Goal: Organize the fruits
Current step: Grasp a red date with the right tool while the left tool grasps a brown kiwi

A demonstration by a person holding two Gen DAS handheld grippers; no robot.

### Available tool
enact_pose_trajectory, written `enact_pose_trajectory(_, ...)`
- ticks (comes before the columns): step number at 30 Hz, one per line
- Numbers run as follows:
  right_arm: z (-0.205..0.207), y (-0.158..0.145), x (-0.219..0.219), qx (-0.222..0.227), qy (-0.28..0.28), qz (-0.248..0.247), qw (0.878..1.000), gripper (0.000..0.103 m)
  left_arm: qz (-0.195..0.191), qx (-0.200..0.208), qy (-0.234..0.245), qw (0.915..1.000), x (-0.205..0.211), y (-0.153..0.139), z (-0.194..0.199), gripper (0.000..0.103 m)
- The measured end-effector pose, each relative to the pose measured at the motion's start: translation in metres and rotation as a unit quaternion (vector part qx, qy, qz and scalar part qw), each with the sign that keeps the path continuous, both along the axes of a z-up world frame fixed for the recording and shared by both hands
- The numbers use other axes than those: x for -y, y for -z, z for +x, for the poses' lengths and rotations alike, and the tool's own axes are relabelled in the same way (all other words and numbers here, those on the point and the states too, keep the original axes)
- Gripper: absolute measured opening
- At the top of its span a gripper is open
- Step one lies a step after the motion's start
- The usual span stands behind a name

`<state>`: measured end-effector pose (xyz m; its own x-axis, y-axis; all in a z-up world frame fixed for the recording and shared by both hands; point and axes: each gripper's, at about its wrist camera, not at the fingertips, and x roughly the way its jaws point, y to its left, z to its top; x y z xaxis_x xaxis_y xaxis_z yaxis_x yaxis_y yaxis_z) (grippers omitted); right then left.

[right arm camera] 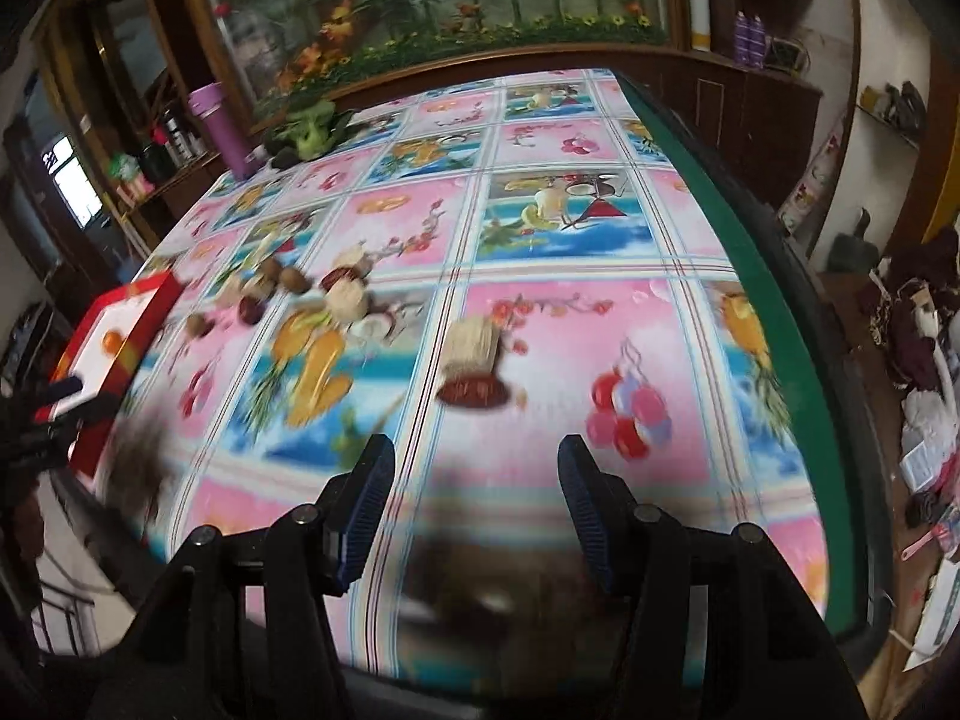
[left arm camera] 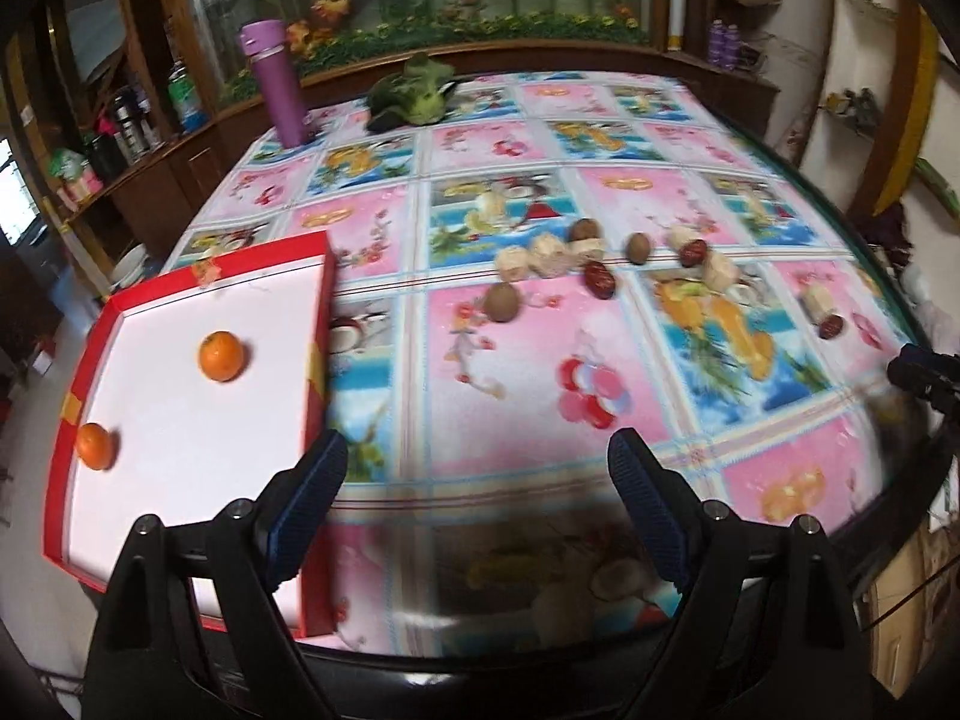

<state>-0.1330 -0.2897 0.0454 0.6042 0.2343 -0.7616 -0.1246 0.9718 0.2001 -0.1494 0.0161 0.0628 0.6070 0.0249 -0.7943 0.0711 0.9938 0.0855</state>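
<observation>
Left claw (left arm camera: 477, 474): fingers spread wide, nothing between them; hangs over the near edge of the worktop, its left finger (left arm camera: 312, 498) in front of the tray's near right corner.
Right claw (right arm camera: 477, 480): fingers apart, gap empty; pointed down at the patterned cloth, view blurred.
Worktop (left arm camera: 540, 396): covered by a bright cloth printed with fruit and flowers.
Tray (left arm camera: 321, 324): red rim, white floor, at the worktop's left side.
Oranges: two, both inside the tray, well apart; one (left arm camera: 221, 356) mid-floor, one (left arm camera: 95, 446) against the left wall.
Loose fruit: scattered mid-worktop, right of the tray; brown round pieces (left arm camera: 501, 302), dark red dates (left arm camera: 600, 279), pale wrapped sweets (left arm camera: 549, 253). One sweet (right arm camera: 471, 345) and one date (right arm camera: 471, 391) lie apart, just beyond the right claw.
Far edge: purple flask (left arm camera: 279, 84) upright, green leafy vegetable (left arm camera: 414, 93) beside it.
</observation>
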Motion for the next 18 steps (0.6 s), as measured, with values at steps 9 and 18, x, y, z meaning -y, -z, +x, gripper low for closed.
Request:
enact_pose_trajectory(9,0.021,0.015,-0.005,-0.017,-0.003,0.019,1.0,0.056,0.006,-0.03,-0.031,0.9991,-0.013,0.016,0.044,0.089)
enact_pose_trajectory(18,0.031,0.021,-0.011,-0.024,-0.007,0.015,1.0,0.052,-0.007,-0.058,-0.036,0.9977,-0.008,0.039,0.098,0.089)
